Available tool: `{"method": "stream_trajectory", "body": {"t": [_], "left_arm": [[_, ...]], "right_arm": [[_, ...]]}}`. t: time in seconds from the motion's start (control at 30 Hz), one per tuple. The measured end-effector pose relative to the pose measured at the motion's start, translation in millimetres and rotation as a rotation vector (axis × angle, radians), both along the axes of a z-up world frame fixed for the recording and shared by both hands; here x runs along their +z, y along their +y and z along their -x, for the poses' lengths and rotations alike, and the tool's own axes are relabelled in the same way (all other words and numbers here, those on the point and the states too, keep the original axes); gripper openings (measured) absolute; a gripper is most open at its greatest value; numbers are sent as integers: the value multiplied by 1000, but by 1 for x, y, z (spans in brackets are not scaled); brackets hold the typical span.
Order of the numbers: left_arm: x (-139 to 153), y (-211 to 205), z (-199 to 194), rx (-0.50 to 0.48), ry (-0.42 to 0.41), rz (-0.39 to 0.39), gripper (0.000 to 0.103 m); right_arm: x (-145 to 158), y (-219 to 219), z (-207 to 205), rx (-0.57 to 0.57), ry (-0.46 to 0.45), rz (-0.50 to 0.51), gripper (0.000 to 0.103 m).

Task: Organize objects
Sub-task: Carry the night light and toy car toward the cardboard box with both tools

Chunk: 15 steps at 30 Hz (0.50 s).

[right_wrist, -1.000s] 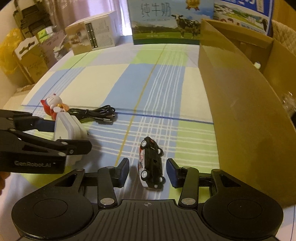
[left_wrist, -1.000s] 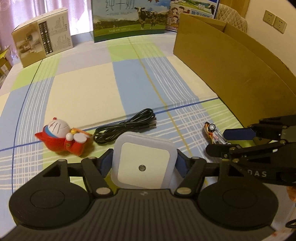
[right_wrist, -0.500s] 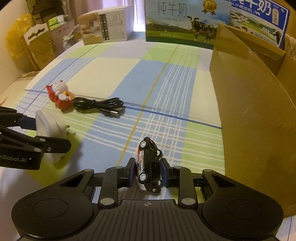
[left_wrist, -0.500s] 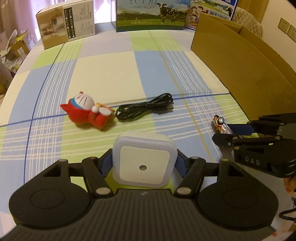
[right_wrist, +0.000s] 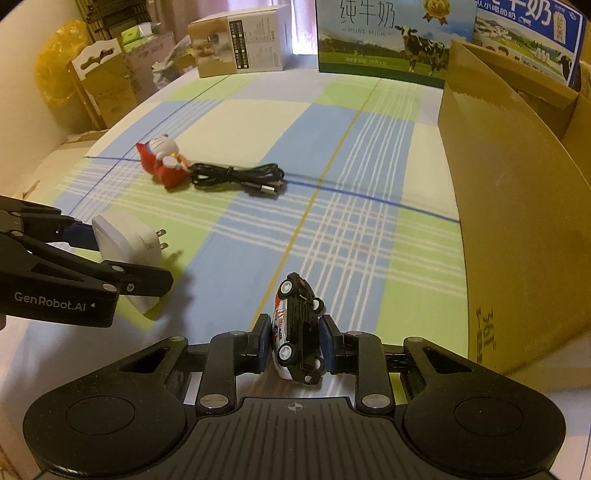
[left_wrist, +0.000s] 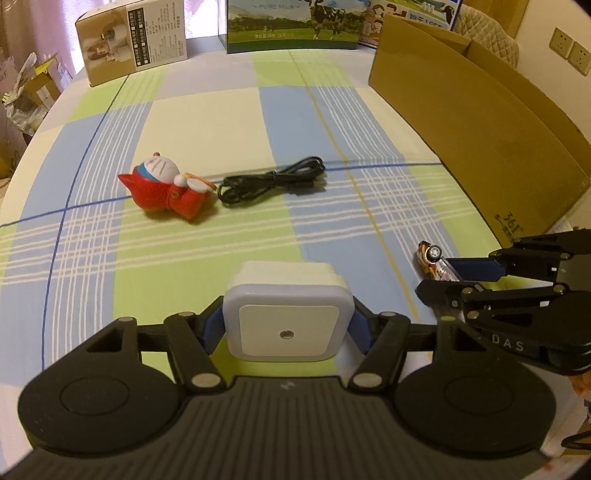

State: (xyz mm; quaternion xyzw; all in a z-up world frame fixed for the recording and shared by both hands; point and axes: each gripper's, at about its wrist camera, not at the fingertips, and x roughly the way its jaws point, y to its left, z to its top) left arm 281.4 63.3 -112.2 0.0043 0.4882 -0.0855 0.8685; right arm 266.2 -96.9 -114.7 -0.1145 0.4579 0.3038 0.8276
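Observation:
My left gripper is shut on a white square plug-in night light, held above the checked cloth; from the right wrist view the night light shows its two prongs, with the left gripper around it. My right gripper is shut on a small toy car turned on its side, wheels showing. The same car pokes out of the right gripper at the right of the left wrist view. A red and blue cat figurine and a coiled black cable lie farther out on the cloth.
A large open cardboard box stands along the right side, its wall close to my right gripper. Milk cartons and a product box line the far edge. Cardboard clutter sits off the table's left.
Both grippers have risen and drawn back, so the table looks farther away. The right gripper's fingers closed on the toy car and lifted it. The left gripper kept its hold on the night light.

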Motion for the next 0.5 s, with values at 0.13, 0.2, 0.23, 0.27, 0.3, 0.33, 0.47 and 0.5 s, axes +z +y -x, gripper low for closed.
{"method": "stream_trajectory", "body": {"t": [0.13, 0.2, 0.23, 0.27, 0.3, 0.33, 0.47, 0.5], "left_arm": [[0, -7, 11, -8, 4, -2, 63], [0, -11, 15, -12, 9, -2, 63], [1, -13, 18, -13, 11, -1, 63], [1, -15, 20, -15, 13, -1, 63], [1, -17, 22, -16, 15, -1, 63], [1, -19, 24, -17, 17, -1, 63], [3, -27, 30, -17, 24, 2, 63], [4, -29, 31, -17, 22, 3, 63]], "right_arm": [[2, -8, 9, 8, 20, -4, 25], [3, -12, 13, 11, 32, -8, 25], [3, -15, 15, 12, 36, -11, 25], [4, -17, 18, 13, 40, -14, 25], [5, -20, 19, 14, 42, -18, 25], [6, -22, 21, 14, 44, -23, 25], [15, -33, 26, 16, 38, -46, 25], [18, -35, 27, 16, 35, -52, 25]]}}
